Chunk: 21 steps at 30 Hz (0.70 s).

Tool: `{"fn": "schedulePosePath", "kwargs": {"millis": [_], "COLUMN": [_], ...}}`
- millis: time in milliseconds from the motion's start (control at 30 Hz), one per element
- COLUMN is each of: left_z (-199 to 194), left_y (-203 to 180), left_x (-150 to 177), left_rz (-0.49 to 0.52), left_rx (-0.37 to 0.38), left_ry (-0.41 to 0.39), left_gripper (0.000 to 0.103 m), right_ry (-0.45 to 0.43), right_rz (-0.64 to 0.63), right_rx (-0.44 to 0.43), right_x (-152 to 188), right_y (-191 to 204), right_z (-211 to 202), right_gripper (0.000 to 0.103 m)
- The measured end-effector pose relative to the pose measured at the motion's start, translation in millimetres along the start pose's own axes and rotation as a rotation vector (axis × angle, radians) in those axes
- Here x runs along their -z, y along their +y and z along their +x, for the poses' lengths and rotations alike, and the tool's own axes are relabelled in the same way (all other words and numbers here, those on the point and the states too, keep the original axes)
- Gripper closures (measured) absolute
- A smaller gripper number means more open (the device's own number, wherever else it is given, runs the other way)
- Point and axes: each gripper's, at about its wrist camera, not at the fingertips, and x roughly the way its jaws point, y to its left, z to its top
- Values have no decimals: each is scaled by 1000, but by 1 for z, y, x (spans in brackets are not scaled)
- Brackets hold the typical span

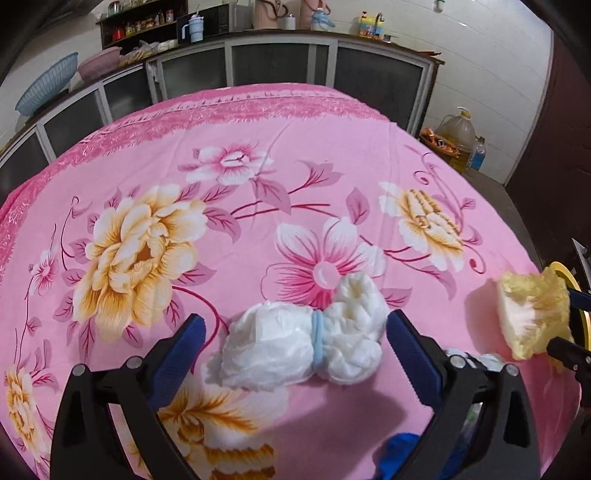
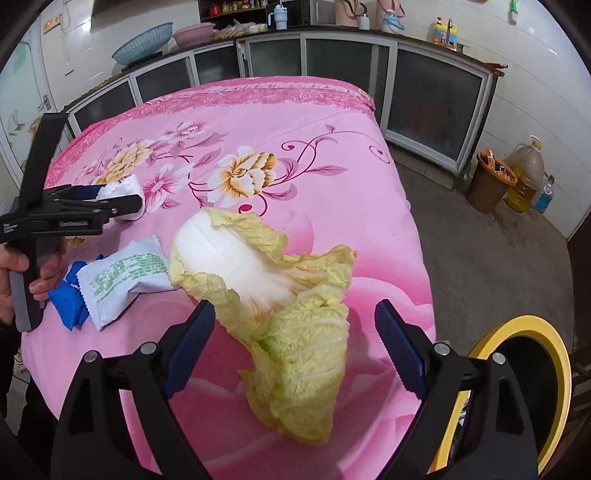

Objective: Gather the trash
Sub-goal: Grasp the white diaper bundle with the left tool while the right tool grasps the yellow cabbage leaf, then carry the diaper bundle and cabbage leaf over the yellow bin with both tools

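Home kitchen (tiled): counter cabinets, microwave, oil jug.

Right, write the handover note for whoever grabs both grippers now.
Left gripper: open, fingers either side of the white wad on the pink cloth; not gripped.
Right gripper: open around the cabbage leaf, which lies on the cloth near the table's edge.
Bin: yellow-rimmed, below the right gripper.
Also waiting: white packet, blue wrapper.
Nothing is visibly binned yet; all four pieces remain.
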Motion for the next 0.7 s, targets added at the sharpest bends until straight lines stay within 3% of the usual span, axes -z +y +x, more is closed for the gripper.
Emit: {"fn": "schedulePosePath", "kwargs": {"millis": [100, 167, 200, 333, 467, 700], "left_z": [5, 4, 4, 1, -21, -74], "left_y": [3, 5, 7, 11, 10, 18], "left_x": [-2, -4, -5, -6, -4, 4], "left_rz": [-19, -32, -36, -49, -39, -48], "left_rx": [0, -2, 1, 2, 1, 18], "left_ry": [3, -5, -8, -21, -70, -156], "left_gripper": [22, 39, 40, 47, 47, 47], "right_ry": [32, 56, 59, 50, 48, -19], "right_rz": [14, 37, 41, 76, 147, 152], "right_rx": [-10, -21, -15, -9, -94, -155], "right_x": [-1, -2, -3, -7, -11, -18], "right_y": [0, -1, -2, -7, -16, -8], "right_z": [8, 12, 12, 5, -10, -53], "right_gripper": [27, 45, 47, 95, 97, 97]}}
